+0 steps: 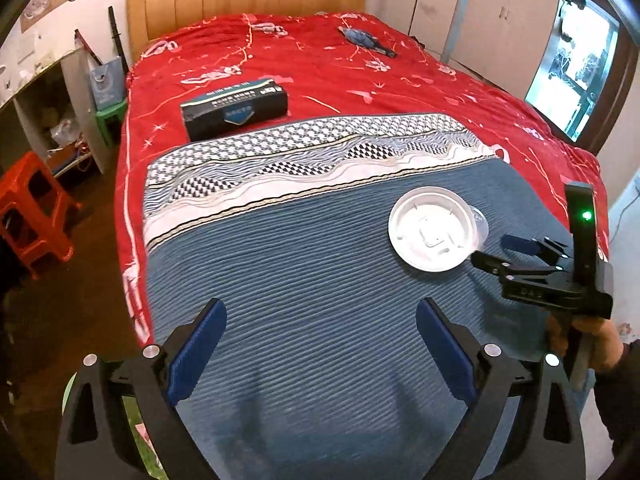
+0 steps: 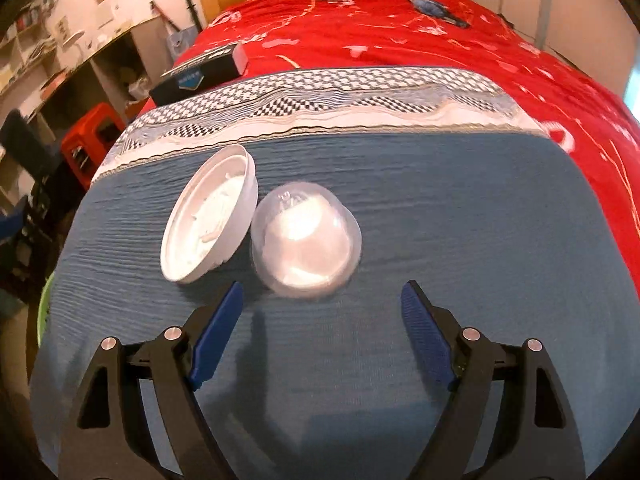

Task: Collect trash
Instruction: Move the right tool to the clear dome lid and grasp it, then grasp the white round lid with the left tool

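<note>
both grippers tilt steeply down over the blue blanket (image 1: 304,264) near the bed's foot edge, the left gripper (image 1: 320,344) spread wide and empty, the right gripper (image 2: 320,332) parted with nothing between its pads, just short of the clear plastic cup (image 2: 306,240) touching the white lid (image 2: 208,228).

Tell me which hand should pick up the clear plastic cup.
Right. The right gripper has the clear cup just ahead of its spread fingers, nothing between them. The left gripper faces bare blue blanket, with the white lid off to its right.
</note>
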Motion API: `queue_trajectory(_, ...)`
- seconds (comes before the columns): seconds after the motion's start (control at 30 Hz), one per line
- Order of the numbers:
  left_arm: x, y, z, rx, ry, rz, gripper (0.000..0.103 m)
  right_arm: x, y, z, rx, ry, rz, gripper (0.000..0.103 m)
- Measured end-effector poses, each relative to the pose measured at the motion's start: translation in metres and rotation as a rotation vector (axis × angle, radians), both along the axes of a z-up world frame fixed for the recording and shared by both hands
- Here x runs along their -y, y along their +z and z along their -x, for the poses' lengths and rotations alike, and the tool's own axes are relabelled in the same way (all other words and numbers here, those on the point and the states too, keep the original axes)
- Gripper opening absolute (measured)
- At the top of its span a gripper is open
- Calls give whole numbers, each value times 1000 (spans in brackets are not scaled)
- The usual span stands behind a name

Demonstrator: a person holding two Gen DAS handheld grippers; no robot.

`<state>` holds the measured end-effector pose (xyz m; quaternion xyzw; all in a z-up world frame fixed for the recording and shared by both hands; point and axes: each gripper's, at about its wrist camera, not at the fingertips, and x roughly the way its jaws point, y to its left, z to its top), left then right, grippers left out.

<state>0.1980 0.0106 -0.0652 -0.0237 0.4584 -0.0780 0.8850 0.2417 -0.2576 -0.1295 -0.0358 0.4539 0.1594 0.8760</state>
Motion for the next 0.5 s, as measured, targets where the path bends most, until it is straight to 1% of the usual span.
queue_trajectory(0.1, 4, -4, -11, -17, -11, 10, 92, -7, -2, -10, -8, 30, -1, 80)
queue_trajectory(0.2, 7, -9, -22, -34, -15, 32, 92, -15, -5, -20, -19, 62, 29, 79)
queue_trajectory(0.27, 11, -12, -30, -50, -25, 58, 92, -18, -7, -25, -25, 67, 44, 76)
queue_trajectory(0.3, 13, -14, -33, -55, -30, 68, 92, -18, -8, -26, -28, 67, 40, 73)
queue_trajectory(0.33, 15, -16, -36, -60, -34, 77, 92, -15, -8, -27, -27, 61, 34, 68)
queue_trajectory(0.4, 22, -19, -44, -73, -51, 92, 93, -11, -6, -27, -30, 56, 11, 67)
queue_trajectory(0.43, 28, -20, -48, -77, -63, 94, 93, -9, -5, -26, -28, 52, 5, 64)
queue_trajectory(0.5, 40, -21, -55, -78, -88, 83, 94, -3, -2, -23, -23, 43, 4, 62)
